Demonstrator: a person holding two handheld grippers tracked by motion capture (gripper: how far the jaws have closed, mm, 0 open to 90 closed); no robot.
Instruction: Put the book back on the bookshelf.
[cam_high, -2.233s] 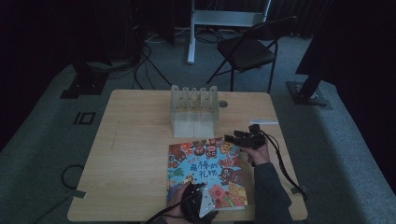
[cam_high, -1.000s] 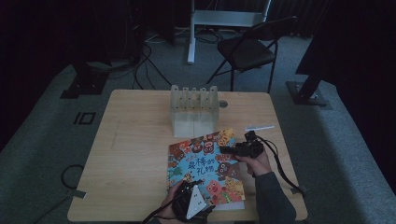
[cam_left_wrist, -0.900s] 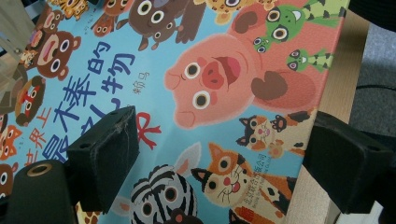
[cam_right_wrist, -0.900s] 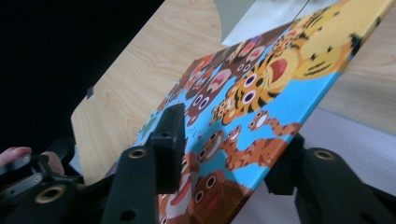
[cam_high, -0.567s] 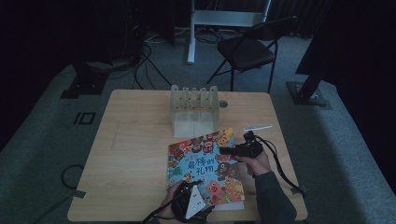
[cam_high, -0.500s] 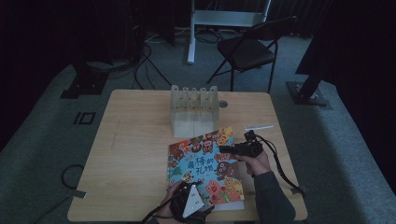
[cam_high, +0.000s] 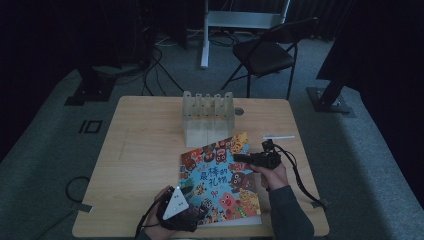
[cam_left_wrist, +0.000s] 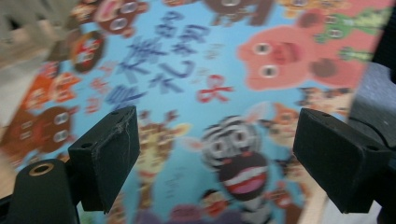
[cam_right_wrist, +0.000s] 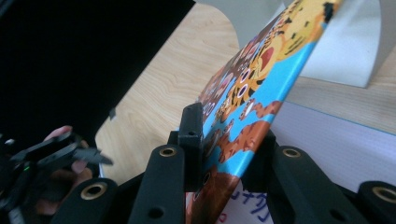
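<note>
Two grippers worked a picture book (cam_high: 220, 177) lying near the right of the surface (cam_high: 145, 165). Right gripper (cam_right_wrist: 224, 154) jaws had just closed on its lifted cover edge; left gripper (cam_left_wrist: 215, 158) jaws gaped wide, empty, above it.

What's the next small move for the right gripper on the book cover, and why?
Probably swing the cover a little further open. The right gripper is shut on the lifted cover edge, pages show beneath, and the left gripper hovers open over the book.
</note>
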